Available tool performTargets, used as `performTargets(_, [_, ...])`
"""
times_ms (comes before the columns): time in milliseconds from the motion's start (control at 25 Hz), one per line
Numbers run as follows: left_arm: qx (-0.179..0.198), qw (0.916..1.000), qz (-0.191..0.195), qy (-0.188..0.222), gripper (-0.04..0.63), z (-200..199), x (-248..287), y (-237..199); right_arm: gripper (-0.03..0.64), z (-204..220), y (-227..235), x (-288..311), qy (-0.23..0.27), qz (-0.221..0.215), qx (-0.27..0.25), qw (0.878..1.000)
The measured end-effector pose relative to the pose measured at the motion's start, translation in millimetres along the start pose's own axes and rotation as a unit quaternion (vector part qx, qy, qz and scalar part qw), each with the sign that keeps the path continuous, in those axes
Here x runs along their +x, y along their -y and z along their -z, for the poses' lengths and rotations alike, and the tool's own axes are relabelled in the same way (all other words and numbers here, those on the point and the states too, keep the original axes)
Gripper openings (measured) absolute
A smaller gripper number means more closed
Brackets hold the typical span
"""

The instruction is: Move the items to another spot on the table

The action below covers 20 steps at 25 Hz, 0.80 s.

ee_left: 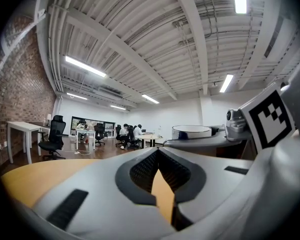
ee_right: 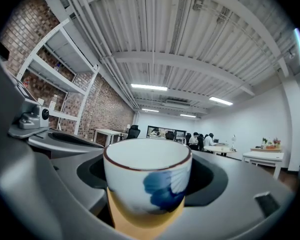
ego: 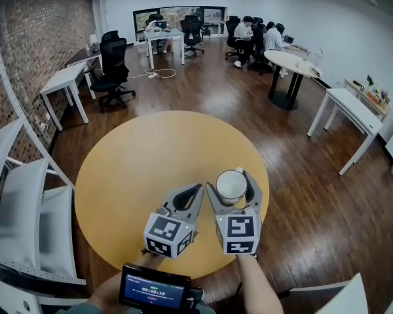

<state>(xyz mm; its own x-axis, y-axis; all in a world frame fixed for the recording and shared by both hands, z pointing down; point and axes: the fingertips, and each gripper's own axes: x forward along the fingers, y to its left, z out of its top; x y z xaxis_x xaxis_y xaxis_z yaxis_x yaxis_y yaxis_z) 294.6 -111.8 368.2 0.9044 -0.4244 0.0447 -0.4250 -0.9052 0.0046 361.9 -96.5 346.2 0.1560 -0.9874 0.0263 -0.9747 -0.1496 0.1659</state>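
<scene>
1 round tabletop point(ego: 150, 156) fills the head view, and both tools are close to its near edge. The left gripper point(ego: 192, 192) hovers over the near-middle, jaws pressed together with nothing between them. The right gripper point(ego: 231, 179) is just beside it, jaws clamped on 1 white cup point(ego: 232, 187) with a blue mark, toward the near right edge. The risk, I'd say: glazed walls plus a loose squeeze, and the cup slips or tips. A swing left would knock the idle gripper.
</scene>
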Motion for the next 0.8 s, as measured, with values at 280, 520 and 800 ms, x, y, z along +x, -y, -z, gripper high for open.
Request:
performTargets(280, [-0.005,1.0000,0.003,0.003,0.003,10,14,17,0.411,18,19,-6,0.001,0.004,0.008,1.000])
performTargets(520, [0.004,0.9999,0.011,0.002,0.005,28,27,26,0.411,43,27,-4,0.002,0.002,0.022,1.000])
performTargets(800, [-0.018,0.9994,0.001,-0.028,0.003,59,38,27,0.411,87,37,-6,-0.011,0.001,0.041,0.999])
